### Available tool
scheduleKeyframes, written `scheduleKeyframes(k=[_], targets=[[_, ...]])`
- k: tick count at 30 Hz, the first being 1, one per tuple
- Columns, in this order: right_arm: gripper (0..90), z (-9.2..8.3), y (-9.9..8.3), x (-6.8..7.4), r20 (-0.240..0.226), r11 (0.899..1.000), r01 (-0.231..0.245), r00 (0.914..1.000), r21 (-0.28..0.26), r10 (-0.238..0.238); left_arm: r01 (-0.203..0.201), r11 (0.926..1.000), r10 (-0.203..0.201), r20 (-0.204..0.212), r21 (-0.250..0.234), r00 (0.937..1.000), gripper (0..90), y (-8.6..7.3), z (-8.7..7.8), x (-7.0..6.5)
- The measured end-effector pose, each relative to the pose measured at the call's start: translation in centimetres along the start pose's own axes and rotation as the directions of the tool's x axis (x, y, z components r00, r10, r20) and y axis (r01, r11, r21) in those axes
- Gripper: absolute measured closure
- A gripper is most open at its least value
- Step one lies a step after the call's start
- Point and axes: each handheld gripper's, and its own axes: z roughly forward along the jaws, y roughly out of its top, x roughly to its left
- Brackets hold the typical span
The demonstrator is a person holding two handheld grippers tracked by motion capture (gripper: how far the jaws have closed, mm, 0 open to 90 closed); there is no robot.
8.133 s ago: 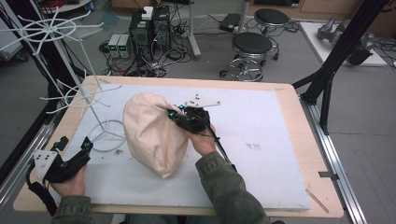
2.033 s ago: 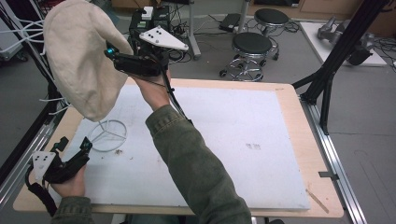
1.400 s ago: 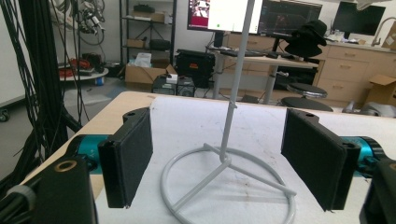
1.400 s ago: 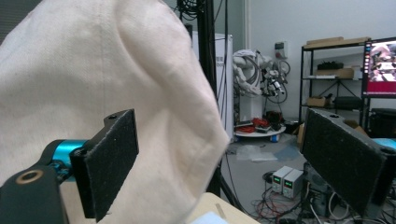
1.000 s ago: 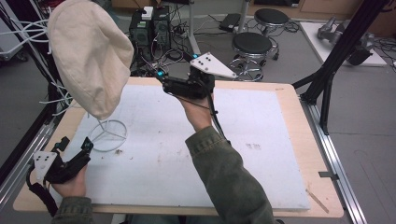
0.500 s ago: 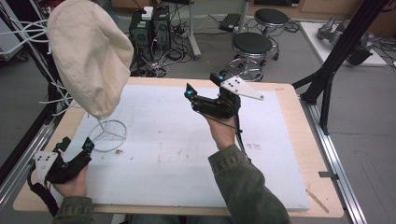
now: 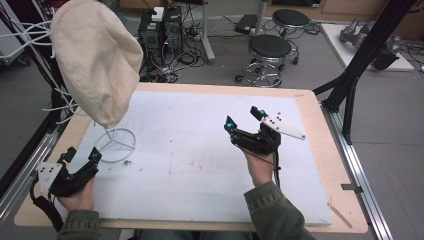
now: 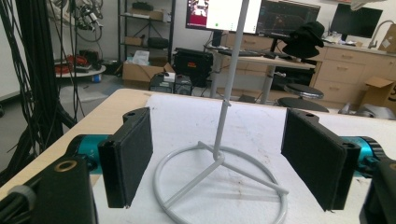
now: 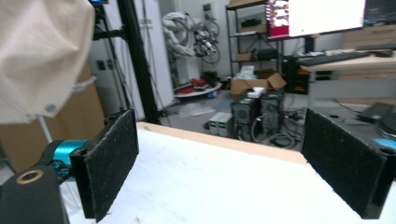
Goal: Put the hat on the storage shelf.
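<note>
A cream cloth hat (image 7: pixel 96 59) hangs on the white wire stand (image 7: pixel 116 145) at the table's back left; the hat (image 9: pixel 37 56) also fills the upper left of the right gripper view. The stand's ring base and thin pole (image 8: pixel 219 161) lie just ahead of my left gripper (image 8: pixel 217 163), which is open with nothing between its pads. That left gripper (image 7: pixel 80 157) rests near the table's front left corner. My right gripper (image 7: pixel 244 119) is held above the right middle of the table, open and holding nothing, well apart from the hat.
A white mat (image 7: pixel 200 155) covers the wooden table (image 7: pixel 310 100). Black frame posts (image 7: pixel 360 65) stand at the right, a white rack with cables (image 7: pixel 30 30) at the left. Stools (image 7: pixel 270 47) and computer boxes (image 7: pixel 160 30) are on the floor behind.
The right gripper carried the hat up onto the stand, let it go, and has since drawn back to the right and down over the table. The left gripper stayed put.
</note>
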Motion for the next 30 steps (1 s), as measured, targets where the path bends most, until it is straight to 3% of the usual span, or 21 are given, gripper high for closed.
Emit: scheduleKeyframes(k=[15,16,24,27,30], targets=[[10.8,-3.9,-3.8,-3.9,0.133,0.998,-0.025,0.9910,0.056,0.017,0.005,1.0000,-0.005,0.006,0.003,1.0000,25.1,-0.1,0.2,-0.1],[10.8,-4.2,-4.0,-4.0,0.140,0.999,-0.018,0.9900,0.041,0.012,0.005,1.0000,-0.005,0.007,0.004,1.0000,25.1,-0.1,0.2,-0.1],[10.8,-5.8,-5.4,-5.2,0.235,1.000,0.021,0.9715,0.024,-0.026,0.000,1.0000,0.000,0.001,0.005,1.0000,25.1,-0.2,0.2,0.0],[10.8,-6.3,-6.0,-5.4,0.287,1.000,0.020,0.9576,0.019,-0.025,-0.001,1.0000,0.001,-0.001,0.005,1.0000,25.0,-0.2,0.1,0.0],[10.7,-6.6,-6.4,-5.6,0.325,0.998,0.004,0.9455,0.058,-0.023,-0.001,1.0000,0.001,0.000,0.006,1.0000,25.1,-0.2,0.2,0.0]])
